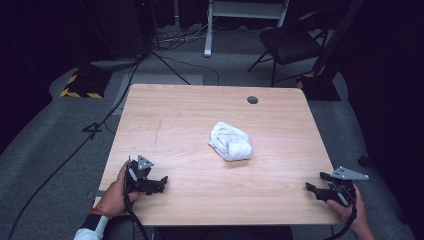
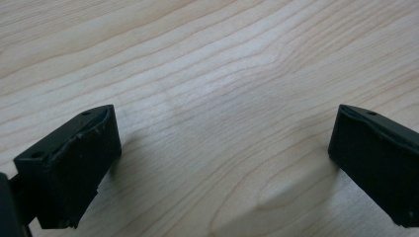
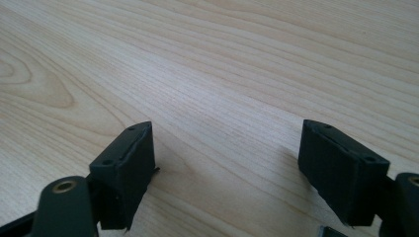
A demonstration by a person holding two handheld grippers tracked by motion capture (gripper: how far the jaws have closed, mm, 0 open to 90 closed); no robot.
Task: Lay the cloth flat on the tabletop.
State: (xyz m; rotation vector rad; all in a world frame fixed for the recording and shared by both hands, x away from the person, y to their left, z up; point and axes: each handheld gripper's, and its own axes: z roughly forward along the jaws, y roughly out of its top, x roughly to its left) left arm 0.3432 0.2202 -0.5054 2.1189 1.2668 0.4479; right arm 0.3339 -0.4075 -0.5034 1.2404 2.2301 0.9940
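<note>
Resting at the desk's (image 1: 165,107) near corners, the left gripper (image 1: 159,183) and right gripper (image 1: 314,191) hold their fingers spread and empty. A crumpled white cloth (image 1: 230,141) lies mid-desk ahead, between them, slightly nearer the right, long axis diagonal.

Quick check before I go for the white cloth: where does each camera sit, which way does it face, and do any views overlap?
High view: above the person's side, looking forward and down on the table and crumpled white cloth; both hands show, holding the left gripper and right gripper.
Left gripper view: rides the left gripper, facing bare wood between its open jaws.
Right gripper view: rides the right gripper, facing bare wood between its open jaws.
Shared: all three show the wooden tabletop; both gripper views show open jaws with nothing between them.
</note>
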